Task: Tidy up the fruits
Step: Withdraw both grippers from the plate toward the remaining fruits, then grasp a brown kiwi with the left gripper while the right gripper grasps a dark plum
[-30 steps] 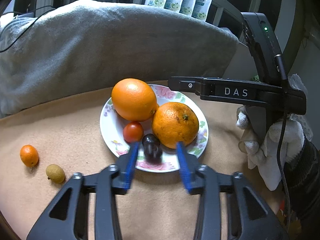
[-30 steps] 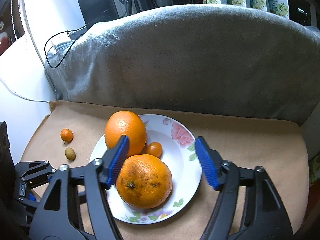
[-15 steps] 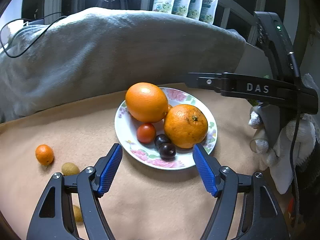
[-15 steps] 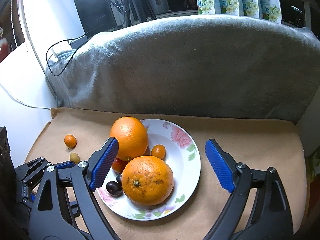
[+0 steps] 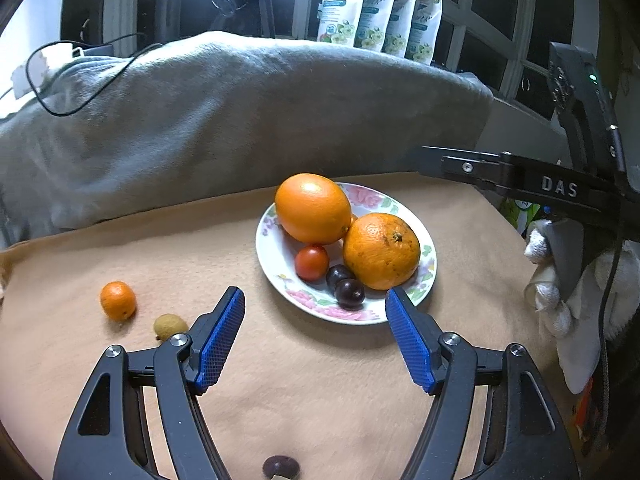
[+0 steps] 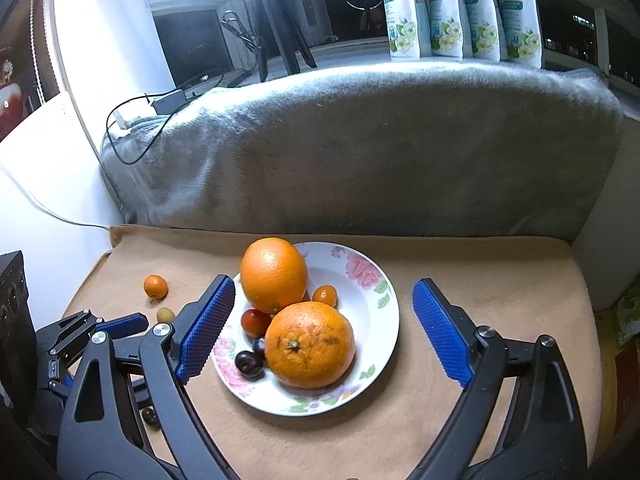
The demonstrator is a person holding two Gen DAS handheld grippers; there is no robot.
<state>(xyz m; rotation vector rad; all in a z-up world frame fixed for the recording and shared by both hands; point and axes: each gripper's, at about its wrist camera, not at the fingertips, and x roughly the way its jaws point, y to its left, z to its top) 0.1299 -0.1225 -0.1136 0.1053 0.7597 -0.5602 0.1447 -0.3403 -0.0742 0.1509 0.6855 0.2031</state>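
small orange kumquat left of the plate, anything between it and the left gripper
Nothing visible blocks it. The small orange kumquat lies alone on the tan cloth, up-left of the open left gripper. Only the small greenish-brown round fruit sits nearby, beside the left finger.

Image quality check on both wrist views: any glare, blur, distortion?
Left wrist: strong fisheye bowing, dark vignetted corners, a small highlight on the back orange; plate sharp. Right wrist: blown-out white light at top left washes the wall; plate and fruit well lit, sharp. No motion blur in either view.
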